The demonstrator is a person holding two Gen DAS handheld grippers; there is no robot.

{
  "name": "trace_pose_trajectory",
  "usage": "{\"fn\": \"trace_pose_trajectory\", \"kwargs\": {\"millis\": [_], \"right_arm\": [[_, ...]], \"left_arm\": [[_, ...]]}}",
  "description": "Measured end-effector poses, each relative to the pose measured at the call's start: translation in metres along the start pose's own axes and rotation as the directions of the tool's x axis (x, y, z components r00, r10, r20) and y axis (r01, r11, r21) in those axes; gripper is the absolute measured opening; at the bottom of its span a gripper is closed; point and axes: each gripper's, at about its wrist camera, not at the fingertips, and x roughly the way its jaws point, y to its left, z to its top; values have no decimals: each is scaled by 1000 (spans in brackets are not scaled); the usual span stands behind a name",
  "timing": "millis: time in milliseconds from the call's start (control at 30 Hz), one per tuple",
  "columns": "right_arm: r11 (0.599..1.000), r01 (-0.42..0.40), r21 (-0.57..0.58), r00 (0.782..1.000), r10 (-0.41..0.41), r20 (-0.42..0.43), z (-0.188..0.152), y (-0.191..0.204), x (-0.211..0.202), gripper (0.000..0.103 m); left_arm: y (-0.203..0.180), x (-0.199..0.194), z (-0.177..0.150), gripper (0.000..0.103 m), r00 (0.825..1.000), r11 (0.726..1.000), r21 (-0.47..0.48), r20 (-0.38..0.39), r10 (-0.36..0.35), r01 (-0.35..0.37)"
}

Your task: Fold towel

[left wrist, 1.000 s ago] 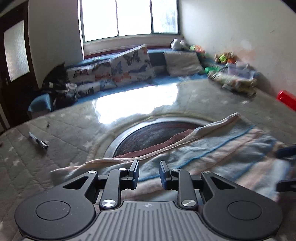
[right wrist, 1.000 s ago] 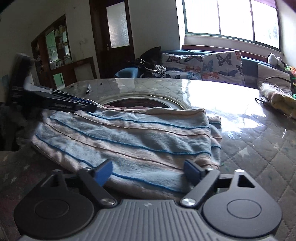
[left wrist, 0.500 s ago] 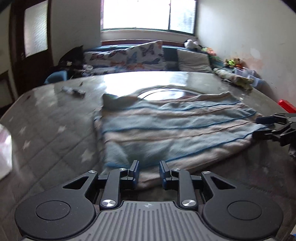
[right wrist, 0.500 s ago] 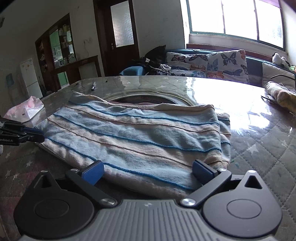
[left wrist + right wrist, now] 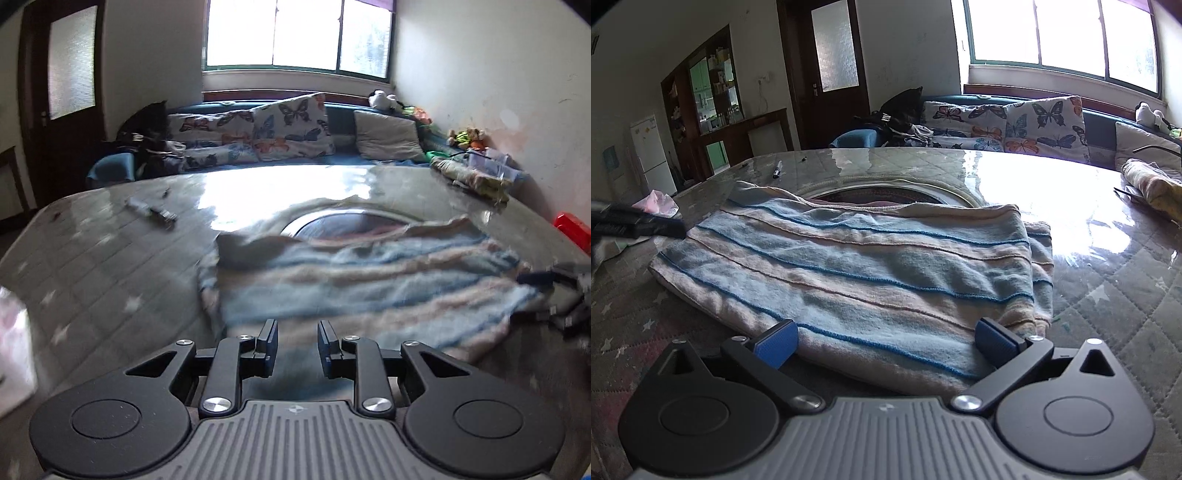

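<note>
The striped towel (image 5: 871, 273) lies folded on the desk (image 5: 1115, 280), partly covering a round inset ring (image 5: 886, 190) at the desk's middle. Its near edge runs just in front of the right tool (image 5: 884, 338), whose blue pads stand spread as wide as they go, one at each side of that edge, neither pressing the cloth. On the towel's right side a lower layer sticks out past the upper fold, so the edges there do not line up.

The left tool (image 5: 297, 345) sits off the towel's near left corner, its jaws narrow with nothing between them; the towel (image 5: 362, 284) is blurred in this view. Left of the towel the quilted desk cover is bare up to a pen (image 5: 777, 169). Right of the towel the glossy desk is open as far as a bundled cloth (image 5: 1152, 186) at the desk edge.
</note>
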Motion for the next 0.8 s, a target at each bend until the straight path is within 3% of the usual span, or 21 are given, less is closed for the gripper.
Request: {"fn": "trace_pose_trajectory", "kwargs": {"millis": [200,367,567,800], "right_arm": [[1000,-10,12,1000,10,4,0,-2,0,103],[999,-26,30,1000,25,11,0,-5,-2,103],[997,-48,56,999,47,21,-1,-10,-3,103],[998,-37,44,999,36,15,0,-7,-1,103]], "left_arm": [[2,51,29,26,999,1000,26,-51,0,1],[18,78,32,26,994,999,24,-100,43,-41],[39,76,33,25,994,998,-21,-91,64,-66],[27,74,48,25,997,999,-1,-49,55,-55]]}}
